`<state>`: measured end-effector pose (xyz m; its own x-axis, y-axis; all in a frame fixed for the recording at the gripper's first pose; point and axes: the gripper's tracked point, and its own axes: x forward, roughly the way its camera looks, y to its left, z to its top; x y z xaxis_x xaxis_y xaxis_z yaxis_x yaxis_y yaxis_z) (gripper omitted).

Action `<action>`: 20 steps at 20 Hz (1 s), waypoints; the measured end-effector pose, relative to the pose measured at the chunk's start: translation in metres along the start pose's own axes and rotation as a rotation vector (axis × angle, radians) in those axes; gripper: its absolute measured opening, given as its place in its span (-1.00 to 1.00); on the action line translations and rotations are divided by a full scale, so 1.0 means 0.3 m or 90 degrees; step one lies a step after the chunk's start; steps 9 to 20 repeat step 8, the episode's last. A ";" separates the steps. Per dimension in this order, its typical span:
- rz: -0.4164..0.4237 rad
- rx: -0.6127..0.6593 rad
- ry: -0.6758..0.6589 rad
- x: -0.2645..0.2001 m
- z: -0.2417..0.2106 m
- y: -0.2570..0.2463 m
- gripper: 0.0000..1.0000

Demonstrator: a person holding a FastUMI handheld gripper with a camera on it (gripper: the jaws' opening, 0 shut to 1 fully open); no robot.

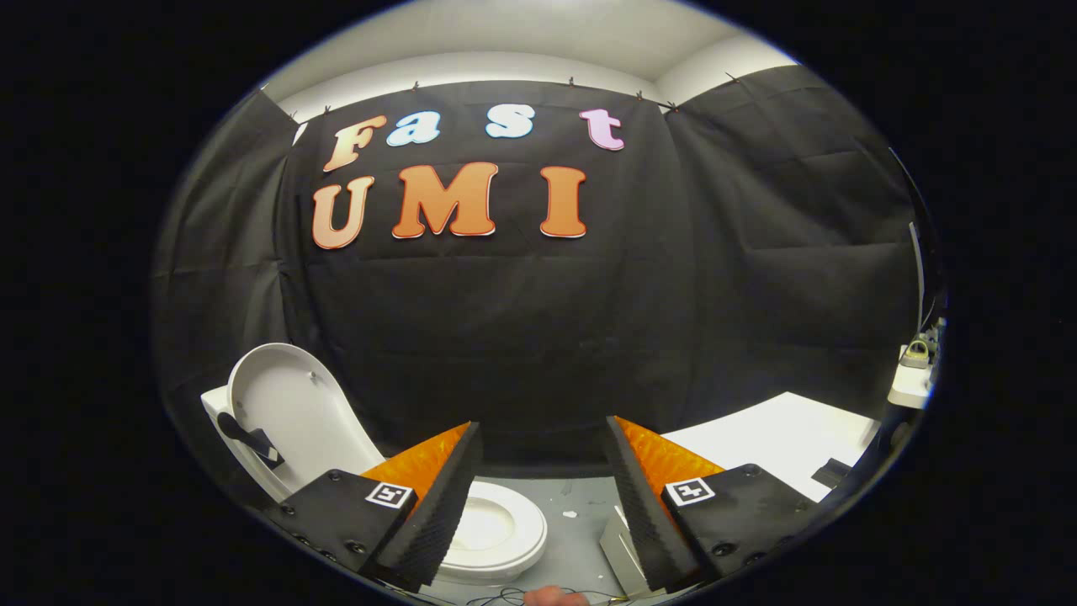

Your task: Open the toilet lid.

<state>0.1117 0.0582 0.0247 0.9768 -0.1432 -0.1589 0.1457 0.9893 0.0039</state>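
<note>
A white toilet stands low to the left, partly behind my left finger. Its lid (290,412) is raised upright and leans back against the tank. The seat ring (505,530) lies flat over the bowl, showing just right of the left finger. My gripper (543,492) is open, its two fingers spread wide with nothing between them. It hangs above and a little right of the bowl, apart from the lid and the seat.
A white table top (782,446) sits beyond the right finger, with a small white shelf (913,383) further right. A white box (618,551) rests on the grey floor (576,513) by the right finger. Thin cables and a fingertip (551,596) show below the fingers.
</note>
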 end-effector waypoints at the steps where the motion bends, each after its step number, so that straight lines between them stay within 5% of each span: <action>1: -0.007 0.007 0.002 -0.007 -0.009 -0.028 0.87; 20: -0.028 0.030 0.006 -0.042 -0.083 -0.156 0.87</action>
